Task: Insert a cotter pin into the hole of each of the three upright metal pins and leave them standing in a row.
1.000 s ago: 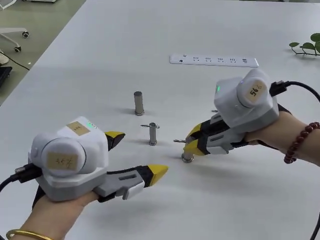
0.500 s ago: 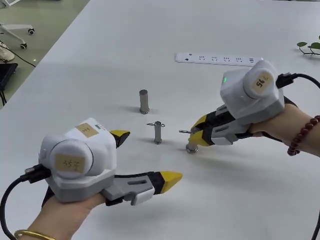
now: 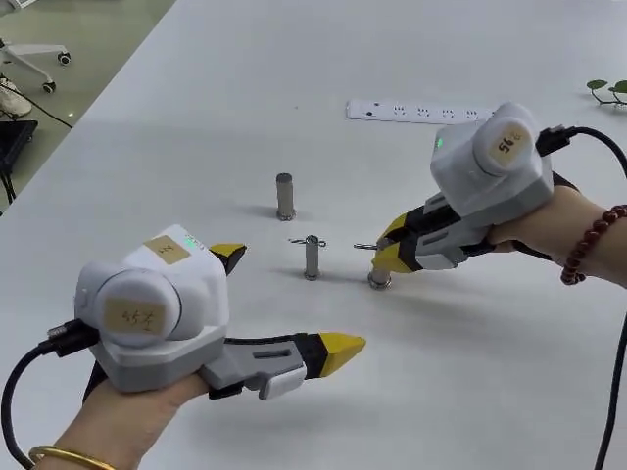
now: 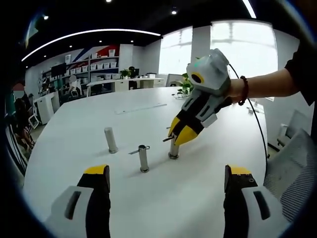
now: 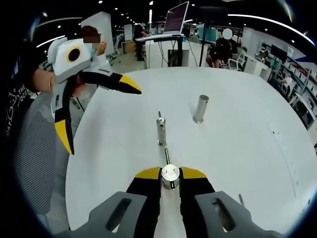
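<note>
Pins stand in a row on the table (image 3: 490,382): the far pin (image 3: 285,195) is bare, and the middle pin (image 3: 313,258) has a cotter (image 3: 297,241) in it. The right gripper (image 3: 390,246) squeezes the near pin (image 3: 379,281) at its top, where a second cotter (image 3: 364,247) pokes out. The left gripper (image 3: 291,299) hangs wide open, holding nothing. Next, I think, it should let go softly and fetch a cotter for the far pin.

Right gripper (image 4: 179,134) at one upright pin (image 4: 173,150)

Left tongs (image 3: 287,299), right tongs (image 3: 388,245): white housings, yellow tips, black cables (image 3: 55,340).
</note>
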The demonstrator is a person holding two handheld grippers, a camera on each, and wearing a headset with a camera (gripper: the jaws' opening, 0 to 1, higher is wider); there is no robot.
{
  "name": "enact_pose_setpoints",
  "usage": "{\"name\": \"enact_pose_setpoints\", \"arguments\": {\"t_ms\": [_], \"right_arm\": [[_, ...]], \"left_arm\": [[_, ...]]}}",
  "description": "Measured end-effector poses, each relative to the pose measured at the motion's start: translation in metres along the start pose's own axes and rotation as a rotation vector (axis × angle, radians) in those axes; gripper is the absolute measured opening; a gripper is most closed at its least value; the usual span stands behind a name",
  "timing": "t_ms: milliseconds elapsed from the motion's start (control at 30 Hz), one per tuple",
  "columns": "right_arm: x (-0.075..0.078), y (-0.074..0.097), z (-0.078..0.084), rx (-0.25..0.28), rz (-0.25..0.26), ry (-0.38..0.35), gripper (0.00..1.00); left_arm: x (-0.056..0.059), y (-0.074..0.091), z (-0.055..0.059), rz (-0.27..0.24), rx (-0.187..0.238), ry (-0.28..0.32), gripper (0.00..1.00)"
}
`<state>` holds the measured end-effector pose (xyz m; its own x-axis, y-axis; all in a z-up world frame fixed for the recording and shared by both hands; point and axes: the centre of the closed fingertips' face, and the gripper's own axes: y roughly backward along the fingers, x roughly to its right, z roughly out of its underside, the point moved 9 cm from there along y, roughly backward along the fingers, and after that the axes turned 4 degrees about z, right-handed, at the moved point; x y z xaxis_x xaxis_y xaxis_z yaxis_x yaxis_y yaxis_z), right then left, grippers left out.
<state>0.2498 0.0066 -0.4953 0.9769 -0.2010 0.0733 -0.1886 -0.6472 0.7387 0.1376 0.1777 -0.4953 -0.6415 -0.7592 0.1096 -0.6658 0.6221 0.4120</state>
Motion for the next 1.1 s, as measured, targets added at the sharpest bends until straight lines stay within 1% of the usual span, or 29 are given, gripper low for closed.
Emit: {"name": "enact_pose_setpoints", "arguments": {"t_ms": [133, 167, 300, 433, 567, 600, 633, 767, 867, 1100], "right_arm": [[0.0006, -0.0009, 0.0006, -0.007, -0.006, 0.007, 0.08], [0.0028, -0.0019, 0.0012, -0.004, -0.009, 0.003, 0.08], [0.0036, -0.0021, 0.0008, -0.005, -0.019, 0.016, 0.08], [0.0049, -0.0021, 0.0007, -0.004, -0.028, 0.013, 0.08], [0.0048, -0.0022, 0.0006, 0.002, -0.042, 0.026, 0.09], [0.0052, -0.0023, 0.0006, 0.002, -0.044, 0.022, 0.09], [0.0054, -0.0024, 0.0007, 0.003, -0.047, 0.002, 0.09], [0.0054, -0.0023, 0.0007, 0.002, -0.053, 0.011, 0.09], [0.0055, -0.0022, 0.0006, 0.005, -0.058, 0.028, 0.09], [0.0033, 0.0014, -0.0023, 0.02, -0.054, 0.024, 0.18]], "left_arm": [[-0.0015, 0.0002, -0.0002, 0.002, 0.002, 0.0, 0.99], [-0.0016, 0.0002, -0.0003, 0.002, 0.004, -0.001, 0.99], [-0.0023, 0.0005, -0.001, 0.001, 0.005, -0.008, 0.99], [-0.0025, 0.0005, -0.0012, 0.001, 0.007, -0.011, 0.99], [-0.0014, 0.0005, -0.0003, 0.007, 0.001, -0.017, 0.99], [-0.0013, 0.0004, -0.0002, 0.008, 0.0, -0.016, 0.99], [-0.0012, 0.0001, 0.0, 0.01, -0.001, -0.013, 0.99], [-0.001, -0.0004, 0.0, 0.013, 0.0, -0.011, 0.99], [-0.0015, -0.0004, 0.0012, 0.009, -0.012, -0.016, 0.99], [-0.0021, 0.0002, 0.0013, 0.006, -0.016, -0.015, 0.99]]}}
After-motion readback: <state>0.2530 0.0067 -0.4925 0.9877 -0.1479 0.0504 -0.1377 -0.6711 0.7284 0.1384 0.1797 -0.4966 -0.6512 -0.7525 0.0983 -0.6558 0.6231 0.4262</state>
